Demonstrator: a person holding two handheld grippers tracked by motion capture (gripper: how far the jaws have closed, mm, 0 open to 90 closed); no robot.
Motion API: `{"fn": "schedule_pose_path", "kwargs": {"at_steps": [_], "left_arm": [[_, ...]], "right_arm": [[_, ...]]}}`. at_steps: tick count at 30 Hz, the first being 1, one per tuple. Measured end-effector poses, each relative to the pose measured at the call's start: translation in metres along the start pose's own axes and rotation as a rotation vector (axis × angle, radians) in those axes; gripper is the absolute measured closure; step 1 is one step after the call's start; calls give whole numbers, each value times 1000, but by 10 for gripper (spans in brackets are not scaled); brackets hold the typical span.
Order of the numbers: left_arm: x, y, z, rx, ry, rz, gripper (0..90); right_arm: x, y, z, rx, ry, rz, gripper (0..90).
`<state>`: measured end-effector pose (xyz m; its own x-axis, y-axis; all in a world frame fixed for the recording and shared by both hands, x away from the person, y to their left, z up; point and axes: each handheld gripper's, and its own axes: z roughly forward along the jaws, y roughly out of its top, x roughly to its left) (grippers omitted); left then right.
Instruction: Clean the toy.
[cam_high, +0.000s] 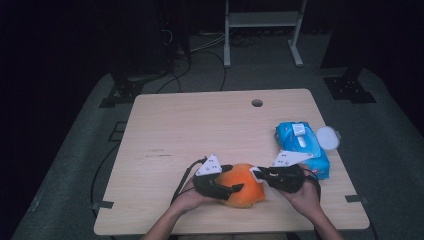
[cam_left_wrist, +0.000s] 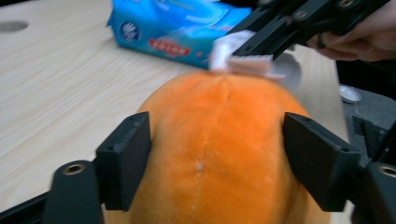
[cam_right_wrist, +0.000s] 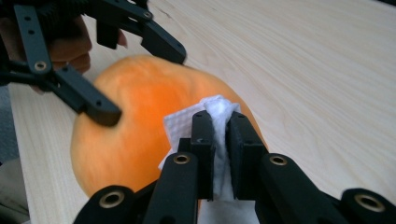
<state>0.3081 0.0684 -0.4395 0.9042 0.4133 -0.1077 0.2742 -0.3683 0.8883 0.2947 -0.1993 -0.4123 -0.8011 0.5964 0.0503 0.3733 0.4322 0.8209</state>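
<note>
Two grippers work low in the frame: left gripper (cam_high: 235, 189) clamps the orange plush toy (cam_high: 243, 185) on the table (cam_high: 190, 125); right gripper (cam_right_wrist: 219, 128) pinches a white wipe (cam_right_wrist: 217, 109) against its top. Wipe lightly, toy braced firmly.

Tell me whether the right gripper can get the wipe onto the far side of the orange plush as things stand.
Probably yes. The right gripper pinches the white wipe against the orange plush; the left gripper clamps only the plush's flanks, leaving its top and far side bare.

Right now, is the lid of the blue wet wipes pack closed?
No, in the high view the white round lid stands flipped open beside the blue wet wipes pack.
</note>
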Motion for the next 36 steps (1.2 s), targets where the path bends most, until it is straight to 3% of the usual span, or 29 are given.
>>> {"fn": "schedule_pose_path", "kwargs": {"at_steps": [5,8,12,14,18,20,23,27,30,32,34,36], "left_arm": [[11,-4,-4,-4,34,-83,284],[13,-4,-4,-8,41,-102,283],[11,-5,-4,-12,36,-89,284],[11,-6,-4,-13,28,-84,287],[9,-6,-4,-13,22,-76,287],[9,-7,-4,-20,12,-73,279],[7,-7,-3,-29,-9,-75,262],[-5,-5,1,-18,-17,-19,253],[-10,-4,2,-14,-19,2,236],[-9,-5,2,-18,-34,-1,236],[-10,-5,1,-16,-32,4,236],[-10,-5,1,-15,-30,8,237]], "right_arm": [[-1,-5,-4,4,23,20,810],[11,1,-6,-27,96,-1,810],[22,7,-1,-16,80,-56,809],[16,4,-1,-23,76,-24,809],[-5,-5,0,11,4,44,808],[-12,-9,1,13,17,85,809],[-7,-6,1,0,25,74,810],[2,3,0,-39,44,46,810],[2,4,2,-35,45,39,810],[-3,1,2,-27,41,59,810],[-9,-4,3,1,5,72,810],[-13,-8,2,8,11,103,811]]}}
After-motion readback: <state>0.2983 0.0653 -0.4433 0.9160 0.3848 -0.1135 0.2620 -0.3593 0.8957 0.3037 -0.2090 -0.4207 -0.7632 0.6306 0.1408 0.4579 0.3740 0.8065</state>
